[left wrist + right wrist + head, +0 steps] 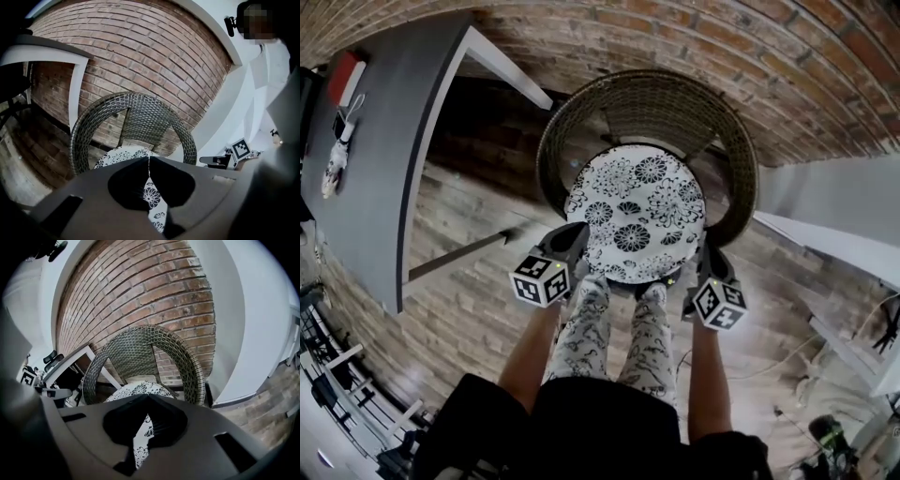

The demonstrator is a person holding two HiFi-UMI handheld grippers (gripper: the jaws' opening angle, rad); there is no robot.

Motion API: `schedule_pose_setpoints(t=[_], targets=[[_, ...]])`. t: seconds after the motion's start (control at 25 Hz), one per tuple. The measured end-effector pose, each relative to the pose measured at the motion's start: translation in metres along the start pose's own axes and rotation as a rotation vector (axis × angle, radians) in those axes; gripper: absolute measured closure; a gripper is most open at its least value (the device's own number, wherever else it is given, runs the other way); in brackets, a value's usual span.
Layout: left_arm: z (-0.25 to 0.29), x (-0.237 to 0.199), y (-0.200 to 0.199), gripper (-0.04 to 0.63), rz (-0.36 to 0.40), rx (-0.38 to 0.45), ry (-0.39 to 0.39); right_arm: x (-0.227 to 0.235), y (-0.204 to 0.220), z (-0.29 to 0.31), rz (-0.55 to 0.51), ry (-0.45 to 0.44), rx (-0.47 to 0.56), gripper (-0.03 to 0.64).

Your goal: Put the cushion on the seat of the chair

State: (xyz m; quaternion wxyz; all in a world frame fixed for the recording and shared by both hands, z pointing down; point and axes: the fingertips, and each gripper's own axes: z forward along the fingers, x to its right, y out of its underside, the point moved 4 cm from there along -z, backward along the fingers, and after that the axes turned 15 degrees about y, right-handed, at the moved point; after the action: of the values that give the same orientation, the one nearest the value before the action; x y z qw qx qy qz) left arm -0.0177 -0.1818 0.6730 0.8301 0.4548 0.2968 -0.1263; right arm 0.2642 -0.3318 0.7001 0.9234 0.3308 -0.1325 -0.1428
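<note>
Left gripper (574,246), right gripper (705,272): both clenched on the near rim of the cushion (637,211), one at each side, with patterned cloth pinched between each pair of jaws. The cushion spreads out ahead of both, over the chair (558,141). Whether it touches the seat, cannot tell.

To do it well: keep both grippers level so it doesn't sag, centre it within the chair's curved back, lower it flat, let go together.

Count: two grippers, one cushion, one chair, one table (384,159) beyond the left gripper.

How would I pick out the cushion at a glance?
Find the brick wall, then the round wicker chair before it. The cushion is the flat disc at the chair's front: white with black flowers, unlike the plain brown weave.
</note>
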Motion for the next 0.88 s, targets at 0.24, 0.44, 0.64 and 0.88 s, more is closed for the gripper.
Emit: schedule_pose_setpoints(t=[0.24,0.44,0.64,0.88], targets=[[-0.002,0.022,-0.017,0.588,0.029,0.000,0.044,-0.009,-0.022,-0.025,0.036,-0.011,0.059,0.617],[-0.007,0.036,-0.038,0.588,0.064,0.008,0.074,-0.024,-0.033,-0.041,0.046,-0.040,0.072,0.617],[-0.016,0.046,-0.057,0.588,0.089,0.020,0.085,-0.033,-0.046,-0.057,0.020,-0.057,0.079,0.617],[-0.027,0.060,-0.077,0.588,0.128,0.029,0.094,-0.042,-0.068,-0.075,-0.012,-0.070,0.099,0.615]])
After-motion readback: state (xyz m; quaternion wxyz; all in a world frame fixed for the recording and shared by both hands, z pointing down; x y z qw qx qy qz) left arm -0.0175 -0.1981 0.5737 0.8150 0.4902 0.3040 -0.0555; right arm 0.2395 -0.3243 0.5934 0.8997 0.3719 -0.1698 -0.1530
